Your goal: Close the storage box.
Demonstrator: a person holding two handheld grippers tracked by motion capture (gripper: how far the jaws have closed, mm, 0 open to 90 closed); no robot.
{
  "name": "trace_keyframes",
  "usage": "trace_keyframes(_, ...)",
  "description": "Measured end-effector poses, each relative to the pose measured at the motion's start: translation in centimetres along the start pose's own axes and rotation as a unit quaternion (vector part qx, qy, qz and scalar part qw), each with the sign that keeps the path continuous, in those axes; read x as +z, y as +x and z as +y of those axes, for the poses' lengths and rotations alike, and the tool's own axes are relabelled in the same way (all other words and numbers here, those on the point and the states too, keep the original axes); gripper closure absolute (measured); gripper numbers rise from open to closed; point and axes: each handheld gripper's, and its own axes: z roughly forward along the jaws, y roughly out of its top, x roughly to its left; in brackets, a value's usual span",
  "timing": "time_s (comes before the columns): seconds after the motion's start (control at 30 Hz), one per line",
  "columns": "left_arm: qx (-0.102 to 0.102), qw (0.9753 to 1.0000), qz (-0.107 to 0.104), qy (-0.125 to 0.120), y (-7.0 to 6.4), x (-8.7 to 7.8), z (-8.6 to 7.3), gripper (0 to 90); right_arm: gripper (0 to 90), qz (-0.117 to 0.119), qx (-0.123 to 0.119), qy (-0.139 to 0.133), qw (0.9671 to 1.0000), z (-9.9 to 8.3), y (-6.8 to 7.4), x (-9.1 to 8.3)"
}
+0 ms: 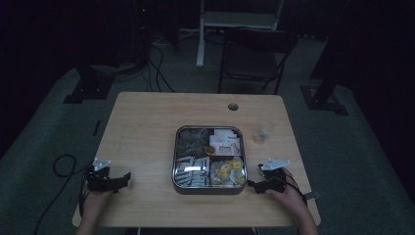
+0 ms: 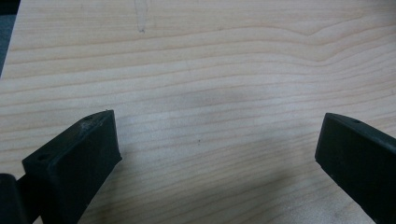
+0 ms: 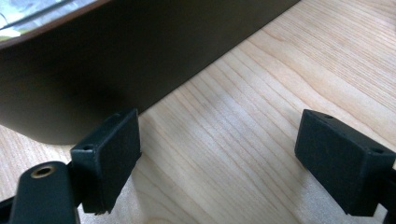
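- The desk point(image 1: 147, 127) is light wood, with a small round hole point(image 1: 233, 106) near its far edge. The room around it is really dark, so the floor cables and the chair point(image 1: 254, 54) behind are barely readable.
- The tray point(image 1: 209, 192) is a square, dark-walled box with rounded corners, sitting mid-desk between the two grippers. It's split into compartments: far left holds something dark and crumpled, far right has pale paper packets, near left has white-and-dark sachets, near right has yellow bits, probably wrapped sweets, though the high view is too dim to be sure.
- In the right gripper view, the tray's wall point(image 3: 116, 60) is cut off at the top and left, with only a sliver of its contents showing.
- The plastic cup point(image 1: 262, 130) is clear and upright, just right of the tray's far corner. What's in it is hard to tell.
- Right gripper point(image 3: 217, 156): jaws spread wide, nothing between them, low over the desk just beside the tray's near right corner.
- Left gripper point(image 2: 217, 149): also released and empty, over bare wood well left of the tray.
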Motion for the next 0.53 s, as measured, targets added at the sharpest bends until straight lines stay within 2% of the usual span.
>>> trace_keyframes(0.07,0.000,0.9999,0.009,0.006,-0.01,0.17,-0.15,0.4,13.8,0.000,0.001,0.000,1.0000,0.00,0.01,0.00)
trace_keyframes(0.17,0.017,0.9996,0.023,0.009,-0.25,0.28,-0.30,0.4,13.8,0.000,0.001,0.000,1.0000,0.00,0.01,0.00)
trace_keyframes(0.2,0.017,0.9996,0.023,0.009,-0.25,0.28,-0.30,0.4,13.8,0.000,0.001,0.000,1.0000,0.00,0.01,0.00)
trace_keyframes(0.23,0.027,0.9992,0.028,0.010,-0.41,0.36,-0.35,0.4,13.8,0.000,0.000,0.000,1.0000,0.00,0.00,0.00)
trace_keyframes(0.53,0.023,0.9992,0.031,0.010,-0.50,0.35,-0.37,0.4,13.8,0.000,0.000,0.000,1.0000,-0.01,0.00,0.00)
